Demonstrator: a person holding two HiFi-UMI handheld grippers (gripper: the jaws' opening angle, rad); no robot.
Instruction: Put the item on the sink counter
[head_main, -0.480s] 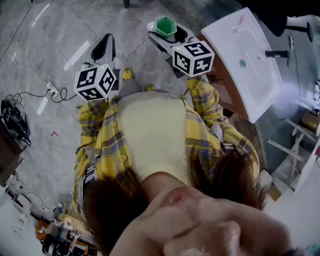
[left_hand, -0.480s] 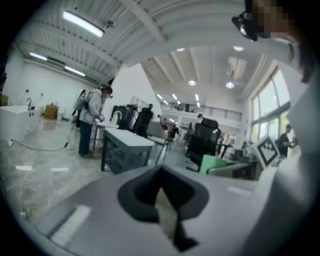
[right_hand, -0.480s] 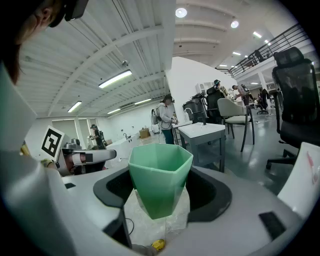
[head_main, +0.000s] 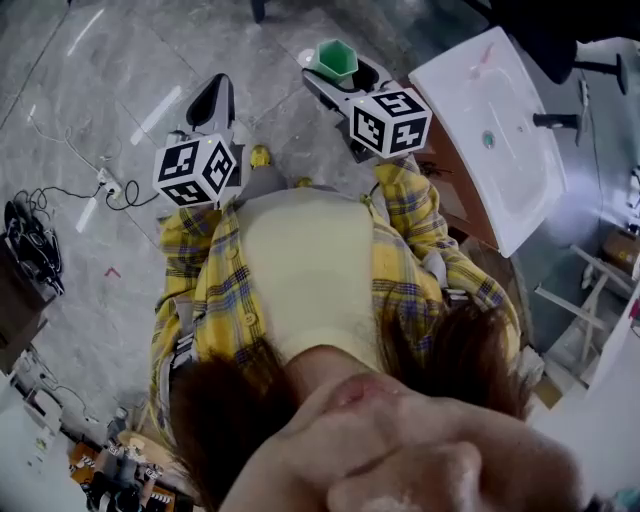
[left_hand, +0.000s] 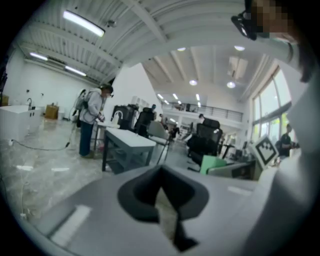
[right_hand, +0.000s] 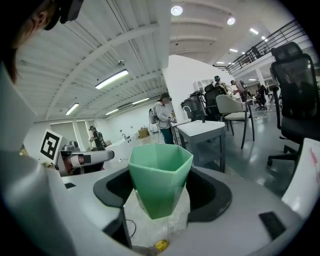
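Note:
A green hexagonal cup (head_main: 337, 57) stands upright between the jaws of my right gripper (head_main: 341, 68), which is shut on it and holds it above the floor. In the right gripper view the cup (right_hand: 160, 175) fills the gap of the right gripper (right_hand: 162, 195). The white sink counter (head_main: 440, 72) with its basin and dark faucet (head_main: 555, 120) lies just right of that gripper. My left gripper (head_main: 213, 98) hangs over the floor at the left, jaws together with nothing in them; in the left gripper view this gripper (left_hand: 165, 200) shows only a thin slit.
A power strip and cables (head_main: 105, 185) lie on the grey floor at the left. Boxes and clutter sit at the lower left (head_main: 110, 470). A wooden cabinet (head_main: 450, 190) carries the sink. A table (left_hand: 127, 145), chairs and standing people show in the hall beyond.
Both grippers have drifted very slightly. The green cup stays in the right gripper's jaws.

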